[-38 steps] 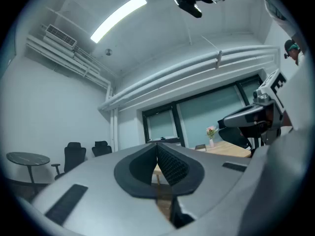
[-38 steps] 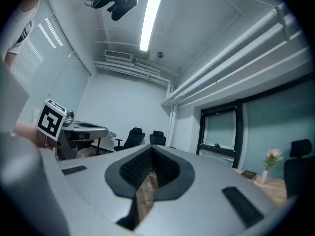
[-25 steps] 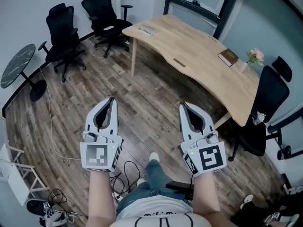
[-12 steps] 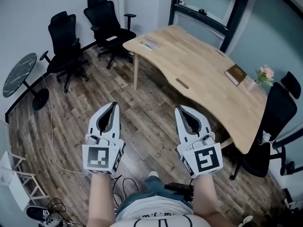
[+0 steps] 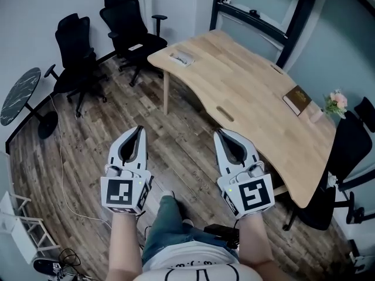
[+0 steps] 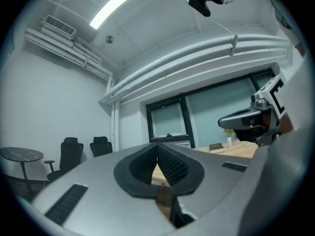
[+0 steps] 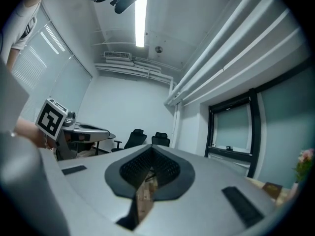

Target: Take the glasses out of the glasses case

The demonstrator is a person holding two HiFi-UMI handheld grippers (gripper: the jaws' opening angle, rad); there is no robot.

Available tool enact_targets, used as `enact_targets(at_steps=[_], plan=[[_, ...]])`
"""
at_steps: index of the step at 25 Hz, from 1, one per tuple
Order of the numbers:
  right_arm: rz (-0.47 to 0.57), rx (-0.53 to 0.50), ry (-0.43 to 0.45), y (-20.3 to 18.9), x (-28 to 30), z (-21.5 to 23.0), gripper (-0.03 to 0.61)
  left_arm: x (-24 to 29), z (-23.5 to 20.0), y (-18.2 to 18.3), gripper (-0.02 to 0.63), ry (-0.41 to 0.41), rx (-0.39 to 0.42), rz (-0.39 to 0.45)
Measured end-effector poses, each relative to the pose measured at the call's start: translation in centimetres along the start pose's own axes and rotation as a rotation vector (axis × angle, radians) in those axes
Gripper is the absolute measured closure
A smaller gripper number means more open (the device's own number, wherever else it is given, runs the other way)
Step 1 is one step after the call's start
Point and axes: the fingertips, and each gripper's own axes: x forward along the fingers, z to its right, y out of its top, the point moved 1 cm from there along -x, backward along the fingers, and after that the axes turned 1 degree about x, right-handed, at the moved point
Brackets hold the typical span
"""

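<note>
Wood-plank floor (image 5: 181, 127) open ahead, a wide bare stretch up to the near curved edge of a pale wooden surface (image 5: 252, 98). Left gripper (image 5: 139, 129) and right gripper (image 5: 218, 132) held level, side by side over the floor, short of that edge; both with jaws pressed together, nothing between. Glasses case (image 5: 183, 55) lying on far left end of surface, close to the edge; small, pale, oblong, detail too small to read. Glasses themselves not made out. Toward right end: dark book (image 5: 297, 99), small vase of pink flowers (image 5: 334, 105). Black office chair (image 5: 79, 48) and a second (image 5: 132, 22) beyond left end; round dark table (image 5: 22, 88) far left; another black chair (image 5: 345, 151) at right end. Thin cable (image 5: 60, 157) trailing across floor at left.
</note>
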Motion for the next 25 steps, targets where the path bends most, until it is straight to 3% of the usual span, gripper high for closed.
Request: enact_targets(at_steps=[8, 20, 25], plan=[[-0.035, -0.005, -0.013, -2.6, 8.7, 4.0, 0.568, 9.1, -5.5, -2.5, 0.597, 0.009, -0.018, -0.007], [-0.080, -0.022, -0.056, -3.4, 30.9, 9.4, 0.568, 27.4, -20.2, -4.9, 0.597, -0.006, -0.054, 0.006], [-0.102, -0.029, -0.061, -4.2, 37.1, 10.6, 0.568, 33.0, -23.6, -5.7, 0.597, -0.024, -0.068, 0.005]])
